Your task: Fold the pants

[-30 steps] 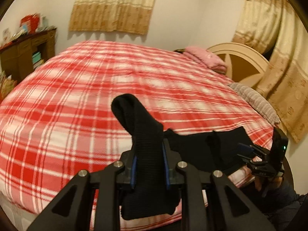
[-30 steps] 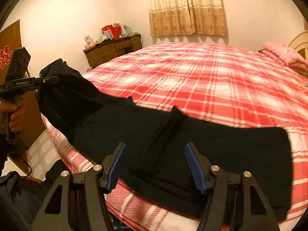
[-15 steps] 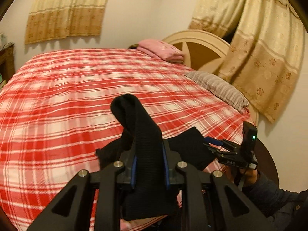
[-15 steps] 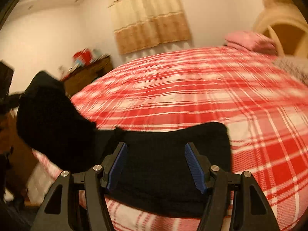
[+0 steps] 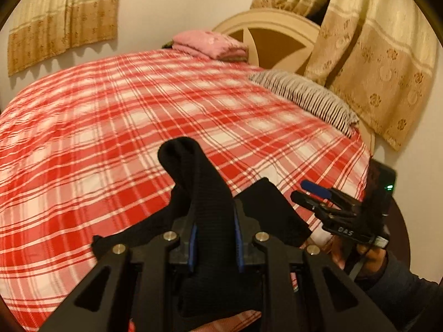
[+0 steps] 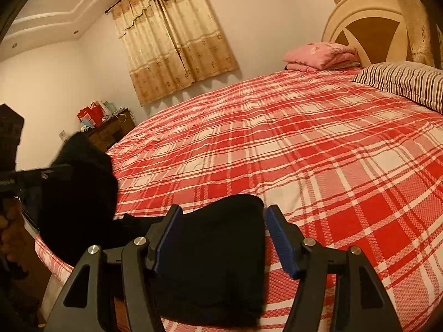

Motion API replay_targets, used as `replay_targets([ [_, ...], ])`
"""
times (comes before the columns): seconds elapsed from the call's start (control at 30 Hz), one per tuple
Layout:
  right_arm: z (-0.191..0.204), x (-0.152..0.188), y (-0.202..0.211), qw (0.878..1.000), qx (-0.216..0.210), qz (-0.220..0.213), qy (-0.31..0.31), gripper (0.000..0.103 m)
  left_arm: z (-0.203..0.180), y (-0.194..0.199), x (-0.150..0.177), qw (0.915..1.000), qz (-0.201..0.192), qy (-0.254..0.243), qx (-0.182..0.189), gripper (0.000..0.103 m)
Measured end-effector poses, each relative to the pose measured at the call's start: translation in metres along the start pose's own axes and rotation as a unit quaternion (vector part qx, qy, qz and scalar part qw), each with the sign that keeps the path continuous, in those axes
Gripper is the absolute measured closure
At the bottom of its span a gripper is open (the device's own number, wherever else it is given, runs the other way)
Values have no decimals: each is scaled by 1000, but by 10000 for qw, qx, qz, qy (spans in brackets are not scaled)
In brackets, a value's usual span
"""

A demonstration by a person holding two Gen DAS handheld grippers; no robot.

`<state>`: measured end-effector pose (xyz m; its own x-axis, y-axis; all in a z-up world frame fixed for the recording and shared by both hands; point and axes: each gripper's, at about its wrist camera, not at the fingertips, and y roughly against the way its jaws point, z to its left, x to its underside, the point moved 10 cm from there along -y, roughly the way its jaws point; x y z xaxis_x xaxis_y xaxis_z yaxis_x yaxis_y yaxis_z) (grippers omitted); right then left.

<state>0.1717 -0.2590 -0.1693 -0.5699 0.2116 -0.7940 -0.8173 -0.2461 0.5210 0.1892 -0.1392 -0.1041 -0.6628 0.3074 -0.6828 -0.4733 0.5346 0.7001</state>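
While left hand-held gripper (image 5: 214, 244) clamps pants (image 5: 205, 193) | right hand-held gripper (image 6: 224, 238) straddles them

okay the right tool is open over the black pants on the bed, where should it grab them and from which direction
Probably grip the rounded far edge of the pants lying flat on the plaid bedspread, between the open right tool. Come down from above, one finger each side, pinching the thick edge. The left tool already clamps the other end, lifted.
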Motion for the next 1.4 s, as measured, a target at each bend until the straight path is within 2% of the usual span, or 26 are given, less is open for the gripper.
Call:
replay_targets([
  [0.33, -15, 2, -4, 9998, 48, 31, -185, 39, -32, -86, 27, 9978, 629, -217, 19, 80],
  [0.43, -16, 4, -6, 9998, 20, 60, -205, 39, -41, -94, 29, 9978, 621, -112, 219, 76],
  [0.5, -15, 7, -8, 9997, -45, 100, -229, 39, -48, -88, 25, 9982, 483, -133, 340, 73],
  [0.57, -15, 8, -8, 9995, -80, 110, -268, 39, -50, -74, 22, 9986, 276, -215, 387, 65],
  [0.63, -14, 8, -8, 9993, -157, 126, -311, 39, -46, -58, 19, 9991, 53, -248, 345, 48],
  [0.7, -10, 9, -7, 9988, -305, 161, -357, 39, -34, -42, 20, 9994, -172, -220, 220, 40],
  [0.83, 10, 15, -9, 9971, -599, 371, -294, 39, 10, -21, 34, 9988, -371, -32, -302, 39],
  [0.93, 20, 24, -17, 9969, -519, 578, -152, 39, 47, -14, 53, 9971, -418, 298, -554, 38],
  [1.03, 29, 36, -29, 9952, -476, 853, 11, 39, 80, -17, 70, 9920, -360, 353, -1161, 32],
  [1.1, 28, 42, -38, 9942, -306, 1036, 0, 39, 91, -21, 77, 9890, -311, 340, -1408, 31],
  [1.17, 27, 47, -44, 9931, -285, 1132, -72, 50, 100, -26, 81, 9881, -276, 430, -1453, 25],
  [1.2, 28, 52, -46, 9916, -337, 1250, -68, 77, 104, -28, 82, 9876, -268, 497, -1468, 24],
  [1.23, 30, 53, -46, 9908, -375, 1300, -41, 82, 105, -30, 83, 9876, -261, 549, -1445, 24],
  [1.3, 34, 49, -37, 9923, -452, 1150, 19, 87, 106, -33, 85, 9881, -236, 613, -1391, 24],
  [1.4, 41, 37, -21, 9947, -582, 847, 89, 87, 104, -32, 85, 9882, -265, 587, -1393, 24],
])
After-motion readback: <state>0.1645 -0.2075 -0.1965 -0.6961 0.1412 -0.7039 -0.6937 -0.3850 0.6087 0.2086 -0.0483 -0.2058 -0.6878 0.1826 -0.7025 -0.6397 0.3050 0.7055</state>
